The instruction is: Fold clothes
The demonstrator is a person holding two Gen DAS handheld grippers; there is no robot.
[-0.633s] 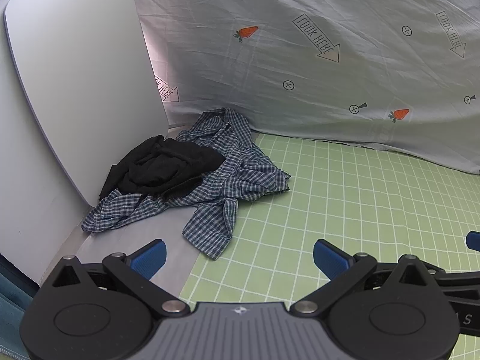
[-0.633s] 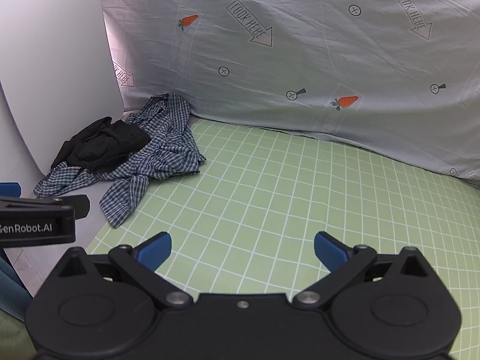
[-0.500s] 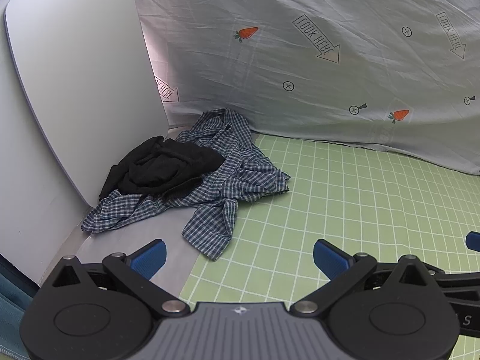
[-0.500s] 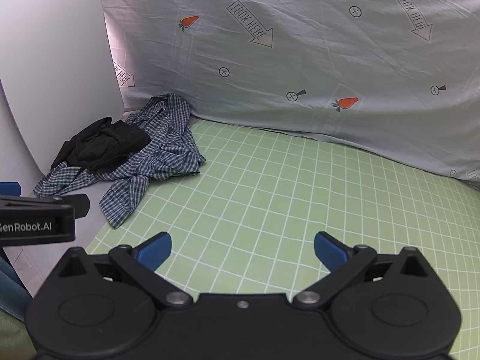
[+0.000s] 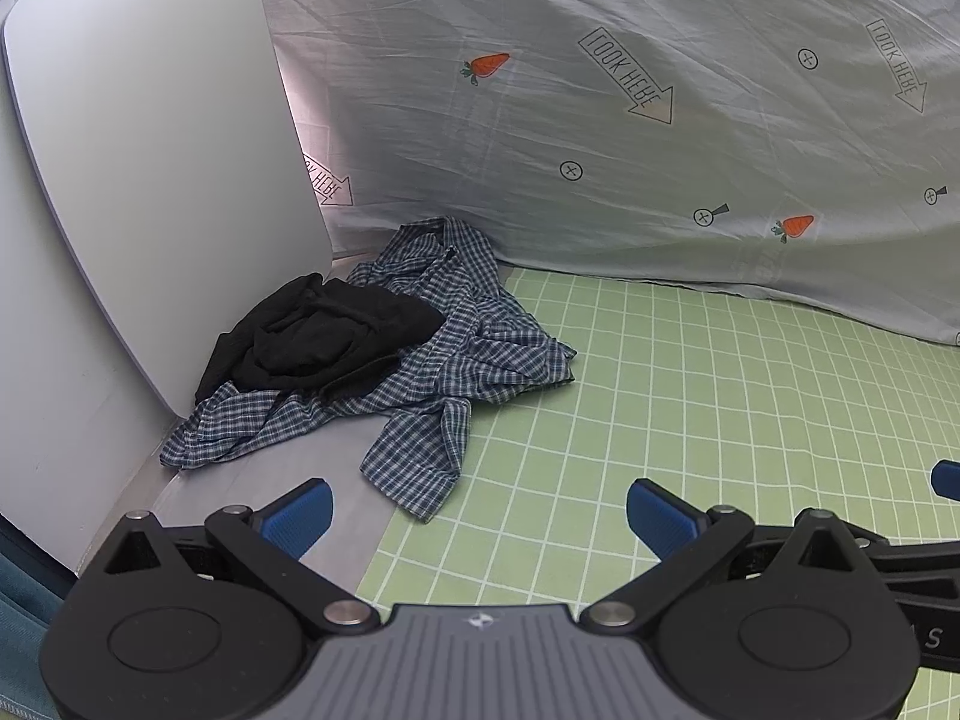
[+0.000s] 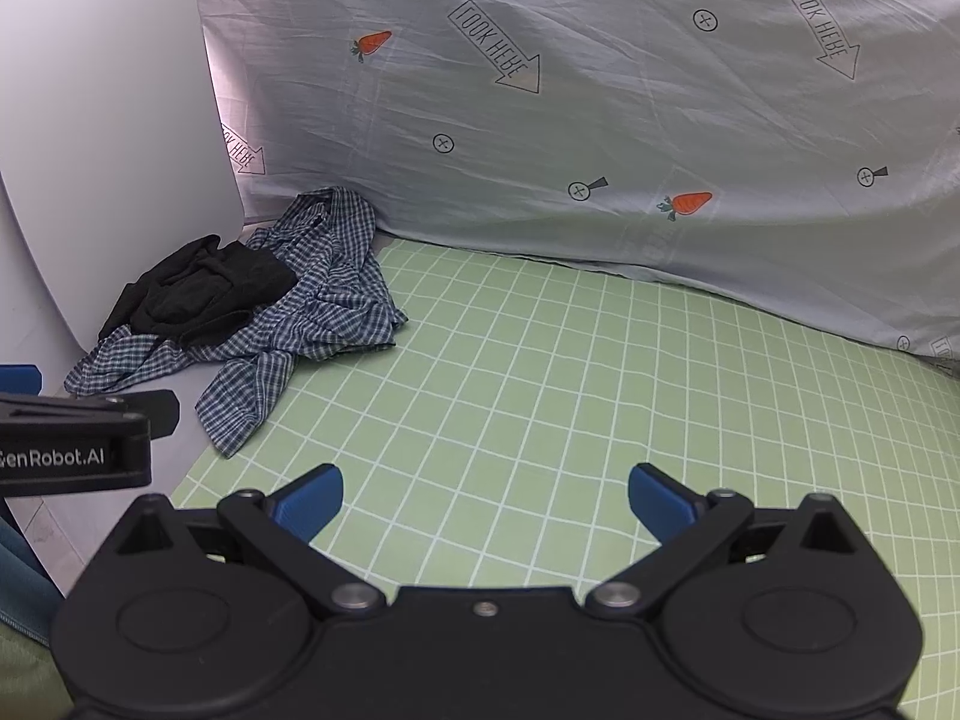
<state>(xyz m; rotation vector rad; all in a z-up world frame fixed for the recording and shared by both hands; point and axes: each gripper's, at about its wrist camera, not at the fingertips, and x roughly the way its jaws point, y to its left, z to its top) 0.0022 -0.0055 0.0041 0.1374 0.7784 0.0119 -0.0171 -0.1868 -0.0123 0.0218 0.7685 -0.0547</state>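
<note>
- Backdrop sheet (image 5: pixel 660 138), pale blue-grey with carrots and "LOOK HERE" arrows, hangs across the far side.
- Green grid mat (image 5: pixel 690 420) covers the table in front of it.
- White rounded board (image 5: pixel 150 168) leans at the far left.
- Checked shirt (image 5: pixel 456 354) lies crumpled at the mat's far left corner, partly off the mat, beside the board.
- Black garment (image 5: pixel 324 336) sits bunched on top of the shirt.
- Left gripper (image 5: pixel 477 513) hovers near the shirt, jaws spread wide, nothing between them.
- Right gripper (image 6: pixel 486 495) hovers over bare mat, jaws equally wide, empty.
</note>
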